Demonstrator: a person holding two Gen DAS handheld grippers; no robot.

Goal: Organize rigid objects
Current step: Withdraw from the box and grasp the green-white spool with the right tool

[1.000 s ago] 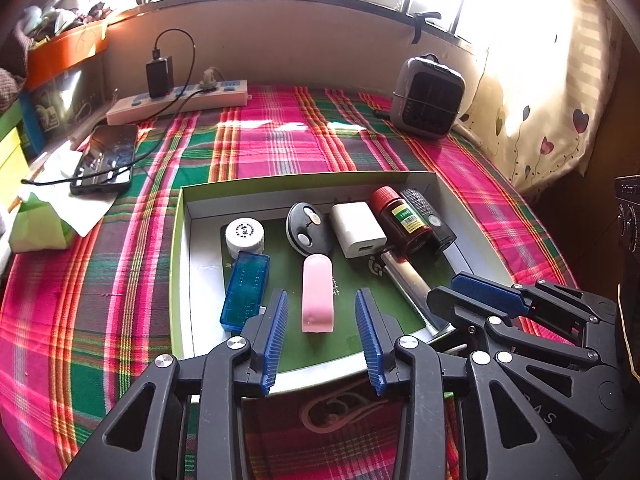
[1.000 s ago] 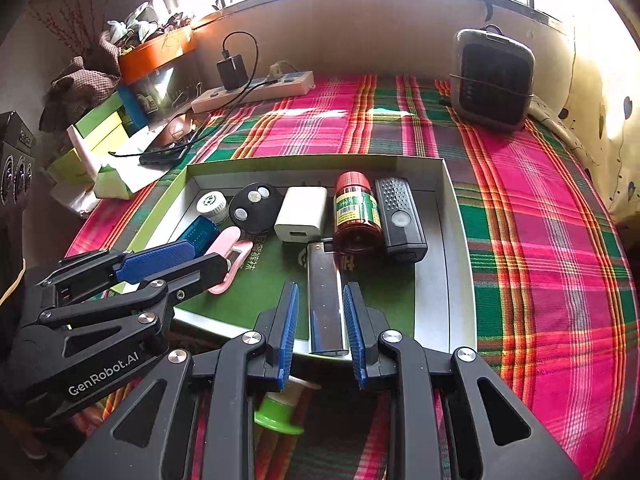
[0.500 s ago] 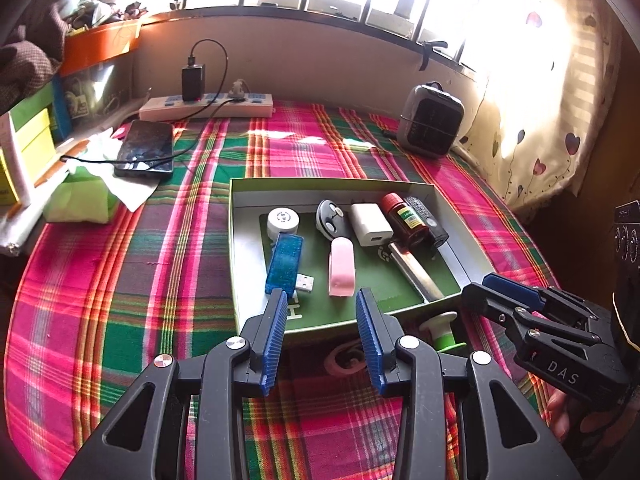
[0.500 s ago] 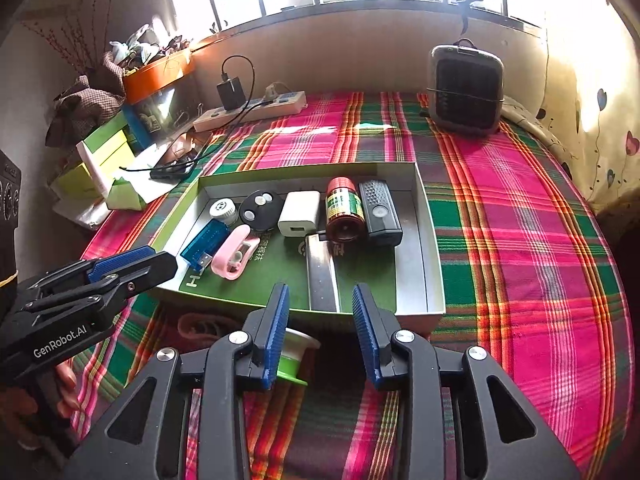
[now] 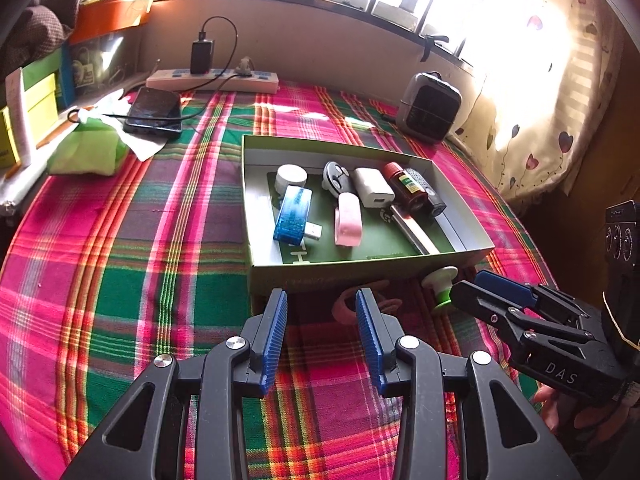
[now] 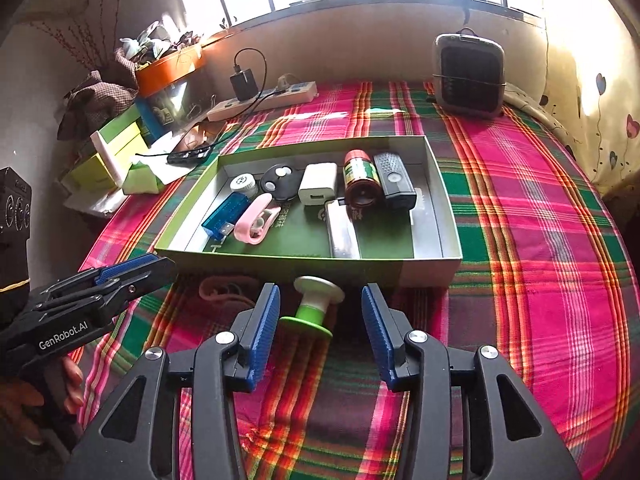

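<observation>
A green box (image 5: pixel 360 270) (image 6: pixel 280 266) on the plaid cloth holds a blue USB stick (image 5: pixel 292 214), a pink clip (image 5: pixel 348 220), a white charger (image 5: pixel 374 192), a red-capped bottle (image 6: pixel 362 178), a black remote (image 6: pixel 394 180), a key fob (image 6: pixel 280 178), a white round cap (image 5: pixel 292 176) and a silver bar (image 6: pixel 342 234). A green-and-white spool (image 6: pixel 316 308) (image 5: pixel 440 286) and a pink band (image 5: pixel 360 304) (image 6: pixel 224 290) lie in front of the box. My left gripper (image 5: pixel 322 338) is open, empty, before the band. My right gripper (image 6: pixel 320 334) is open around the spool without touching it.
A phone (image 5: pixel 154 112) on white paper, a power strip (image 5: pixel 212 80) with a charger, and a small grey heater (image 5: pixel 430 106) (image 6: pixel 468 74) stand at the back. Green boxes (image 6: pixel 112 148) and clutter line the left edge.
Both grippers have pulled back from over the box to the cloth in front of it. The silver bar was let go and lies in the box. The right gripper has opened wider.
</observation>
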